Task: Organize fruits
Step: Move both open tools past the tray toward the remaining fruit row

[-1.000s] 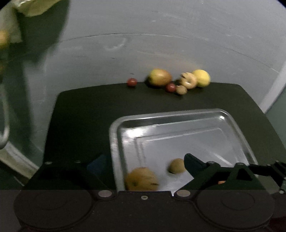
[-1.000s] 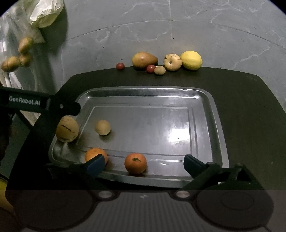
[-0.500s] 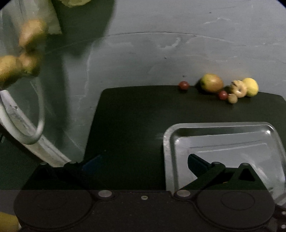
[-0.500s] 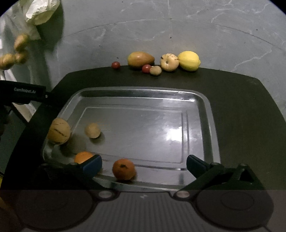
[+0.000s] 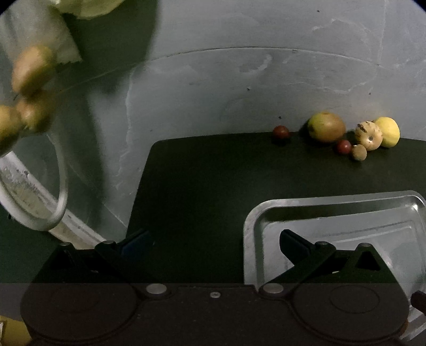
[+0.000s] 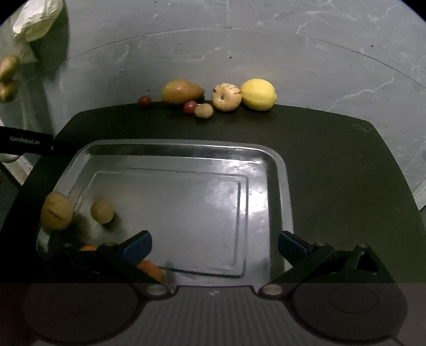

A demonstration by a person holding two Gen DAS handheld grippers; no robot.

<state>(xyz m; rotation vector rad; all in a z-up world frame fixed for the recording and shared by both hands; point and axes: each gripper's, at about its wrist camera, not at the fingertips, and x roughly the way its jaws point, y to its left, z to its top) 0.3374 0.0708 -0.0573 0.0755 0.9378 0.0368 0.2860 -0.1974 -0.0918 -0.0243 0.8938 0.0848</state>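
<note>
A steel tray (image 6: 266, 154) (image 5: 253, 215) lies on a black table. In the right wrist view it holds a striped yellow fruit (image 6: 56, 211), a small tan fruit (image 6: 102, 211) and two oranges (image 6: 150, 268) partly hidden behind my finger. Along the table's far edge sit a mango (image 6: 182, 91) (image 5: 326, 127), a lemon (image 6: 258, 94) (image 5: 389, 131), a pale round fruit (image 6: 226, 97) (image 5: 368, 135), two red berries (image 6: 190, 107) (image 5: 281, 131) and a small brown fruit (image 6: 203, 111) (image 5: 359, 152). My right gripper (image 6: 214, 243) stands open over the tray's near side. My left gripper (image 5: 213, 239) is open and holds nothing, over the table left of the tray.
Grey stone floor (image 6: 293, 53) surrounds the table. At the left hang a pale bag (image 6: 37, 16) and blurred yellowish fruits (image 5: 29, 87), beside a metal ring (image 5: 56, 210). The left gripper's black body (image 6: 26, 141) reaches in at the tray's left.
My left gripper has swung left, off the tray and its fruits, to the bare table. My right gripper has moved forward and right, so the oranges slip under its left finger.
</note>
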